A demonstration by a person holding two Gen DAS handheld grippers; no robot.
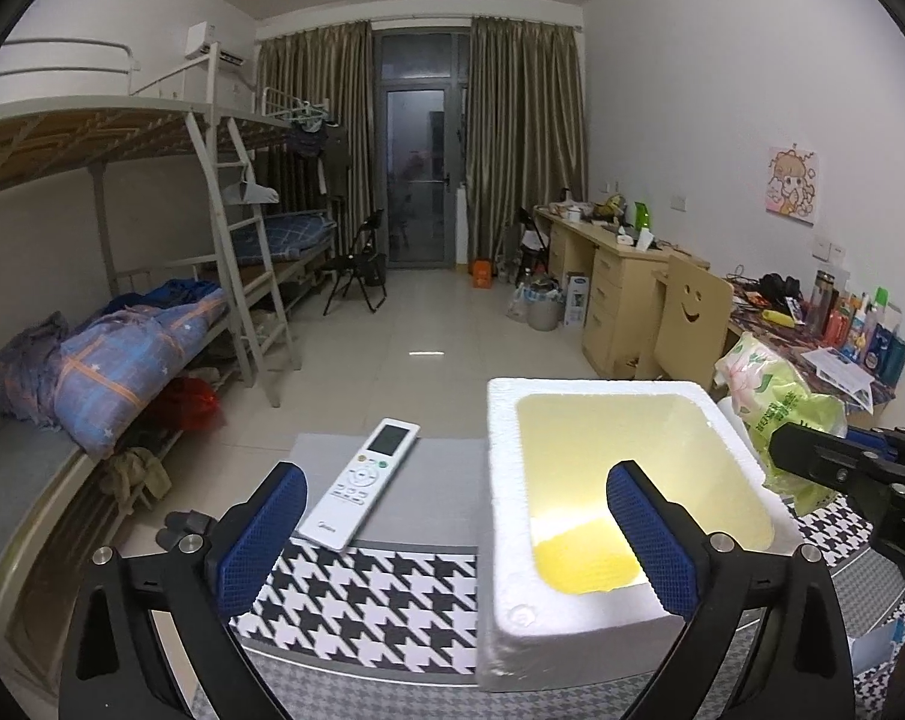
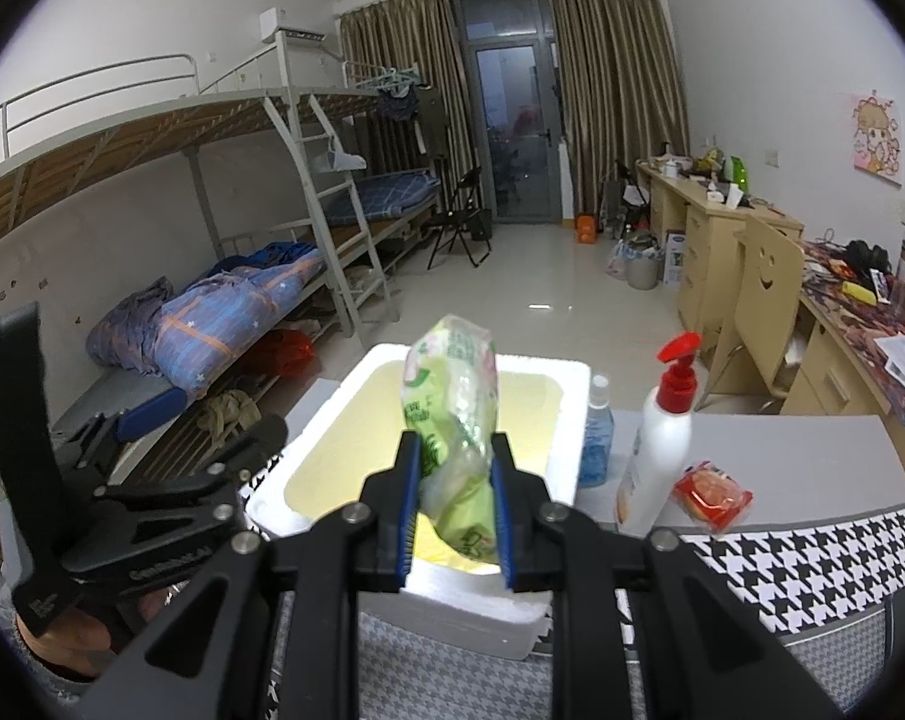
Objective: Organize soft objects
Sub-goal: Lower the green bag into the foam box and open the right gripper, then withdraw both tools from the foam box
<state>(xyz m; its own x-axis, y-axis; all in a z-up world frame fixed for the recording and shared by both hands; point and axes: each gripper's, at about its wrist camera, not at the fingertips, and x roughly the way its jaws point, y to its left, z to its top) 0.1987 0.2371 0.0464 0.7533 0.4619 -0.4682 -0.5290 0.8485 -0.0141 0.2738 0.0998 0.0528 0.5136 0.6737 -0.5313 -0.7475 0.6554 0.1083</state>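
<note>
The right hand-held gripper (image 2: 455, 498) is clamped on the green soft pack (image 2: 452, 420), long axis upright, directly above the foam box (image 2: 566, 414) on the tabletop, while the left hand-held gripper (image 1: 455, 537) gapes wide, holding nothing, at the box's near left.

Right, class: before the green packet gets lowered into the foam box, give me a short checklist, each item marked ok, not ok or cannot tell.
1. Right gripper shut firmly on the green packet: ok.
2. Packet positioned over the foam box opening: ok.
3. Box interior free of other items: ok in the part both views show.
4. Left gripper open and holding nothing: ok.
5. Pump bottle and blue bottle apart from the packet: ok.
6. Box steady on the table: cannot tell.
</note>
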